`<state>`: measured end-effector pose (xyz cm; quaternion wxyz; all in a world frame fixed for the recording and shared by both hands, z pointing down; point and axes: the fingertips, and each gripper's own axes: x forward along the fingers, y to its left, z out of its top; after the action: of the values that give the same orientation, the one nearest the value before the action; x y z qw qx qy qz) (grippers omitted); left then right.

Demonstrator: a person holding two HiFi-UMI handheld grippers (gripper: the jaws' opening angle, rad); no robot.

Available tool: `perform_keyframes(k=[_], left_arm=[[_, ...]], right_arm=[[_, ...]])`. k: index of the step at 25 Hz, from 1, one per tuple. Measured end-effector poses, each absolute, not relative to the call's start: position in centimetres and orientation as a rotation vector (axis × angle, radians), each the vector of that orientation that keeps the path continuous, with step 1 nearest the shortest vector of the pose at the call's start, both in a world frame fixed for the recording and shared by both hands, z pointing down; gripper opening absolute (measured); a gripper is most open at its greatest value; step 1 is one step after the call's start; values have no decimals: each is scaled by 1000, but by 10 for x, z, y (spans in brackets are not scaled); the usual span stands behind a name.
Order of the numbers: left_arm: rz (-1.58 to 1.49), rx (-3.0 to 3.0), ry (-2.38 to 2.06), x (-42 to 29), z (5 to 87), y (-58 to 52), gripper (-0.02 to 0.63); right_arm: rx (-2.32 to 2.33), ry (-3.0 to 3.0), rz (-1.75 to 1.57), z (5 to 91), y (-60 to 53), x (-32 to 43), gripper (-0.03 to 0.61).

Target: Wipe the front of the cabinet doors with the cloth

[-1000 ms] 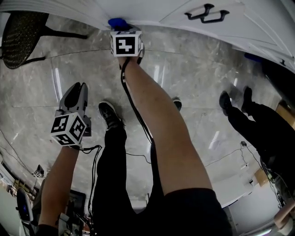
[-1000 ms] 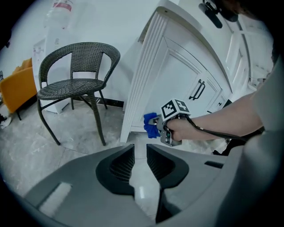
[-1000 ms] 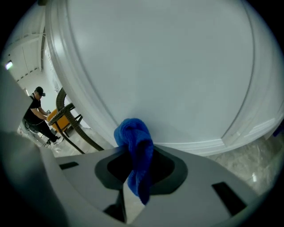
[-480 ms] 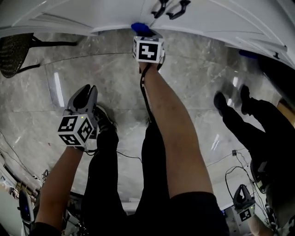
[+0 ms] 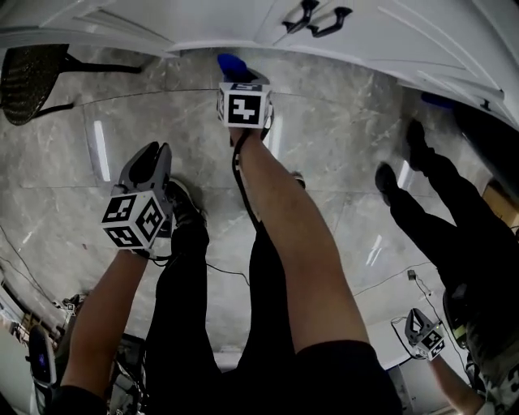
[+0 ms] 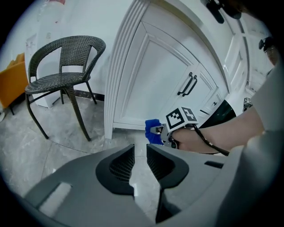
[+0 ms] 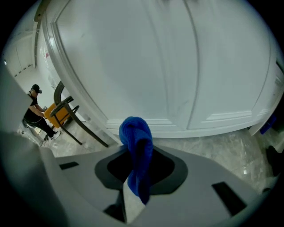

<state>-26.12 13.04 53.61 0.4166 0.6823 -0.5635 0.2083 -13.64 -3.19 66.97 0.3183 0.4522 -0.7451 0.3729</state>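
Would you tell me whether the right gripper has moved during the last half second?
Yes. Judged against the black door handles, the right gripper, shut on the blue cloth, has shifted left and farther from them.

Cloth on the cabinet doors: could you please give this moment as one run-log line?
right gripper: shut on blue cloth, by cabinet door bottom rail, contact unclear | left gripper: narrowly open, empty

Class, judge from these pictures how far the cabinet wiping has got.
Done: the right gripper has the blue cloth clamped. In hand: the cloth is up near the bottom edge of a white cabinet door. Left: no wiped patch shows, so how much door remains cannot be told. The left gripper hangs back, fingers slightly apart, empty.
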Motion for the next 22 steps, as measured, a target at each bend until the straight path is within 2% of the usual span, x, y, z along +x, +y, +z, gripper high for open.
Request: perform_keyframes(k=[8, 11, 16, 22], left_arm=[[483, 1723, -1427, -313, 505, 155, 87], [443, 1707, -1449, -335, 502, 163, 87], [387, 1616, -1507, -362, 508, 172, 87], [359, 1606, -1496, -328, 511, 159, 87]], right_arm=[[970, -2073, 871, 672, -32, -286, 81], [937, -2050, 828, 688, -41, -313, 81], [987, -1951, 763, 699, -58, -280, 81], [1106, -1808, 758, 713, -70, -155, 81]])
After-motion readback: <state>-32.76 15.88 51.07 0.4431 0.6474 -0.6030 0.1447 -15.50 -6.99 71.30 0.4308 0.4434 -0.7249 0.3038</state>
